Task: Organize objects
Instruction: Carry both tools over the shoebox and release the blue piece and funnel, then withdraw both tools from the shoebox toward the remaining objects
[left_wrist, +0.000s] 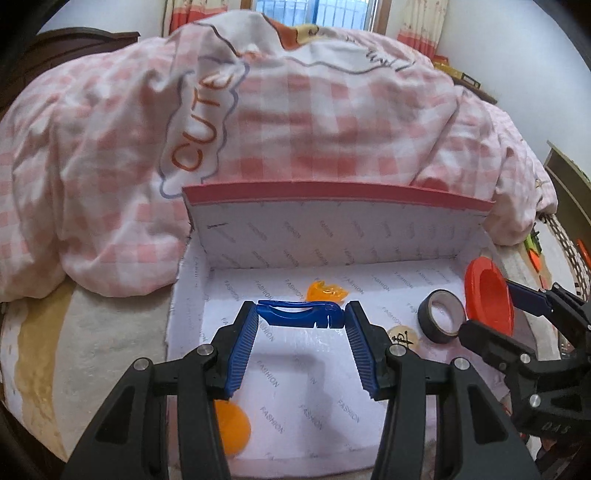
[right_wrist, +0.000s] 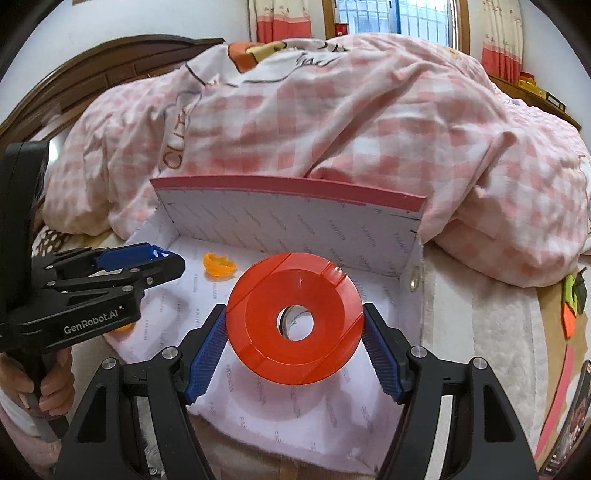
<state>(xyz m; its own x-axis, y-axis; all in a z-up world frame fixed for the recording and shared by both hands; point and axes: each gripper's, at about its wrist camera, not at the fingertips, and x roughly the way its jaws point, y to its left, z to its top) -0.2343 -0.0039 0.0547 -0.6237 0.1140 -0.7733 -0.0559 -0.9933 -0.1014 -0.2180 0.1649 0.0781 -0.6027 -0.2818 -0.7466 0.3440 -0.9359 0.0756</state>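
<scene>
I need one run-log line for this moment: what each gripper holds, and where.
left gripper: shut on blue plastic clip | right gripper: shut on red plastic ring | both above open white box

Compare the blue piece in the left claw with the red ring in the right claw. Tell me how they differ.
Colour: the blue piece is dark blue, the red ring orange-red.
Shape: the blue piece is a long, narrow, notched bar; the red ring is a round disc with a centre hole.
Width: the left claw stands narrower than the right claw, which spans the ring.
Shared: both are plastic, clamped at their ends, held over the white box.
</scene>
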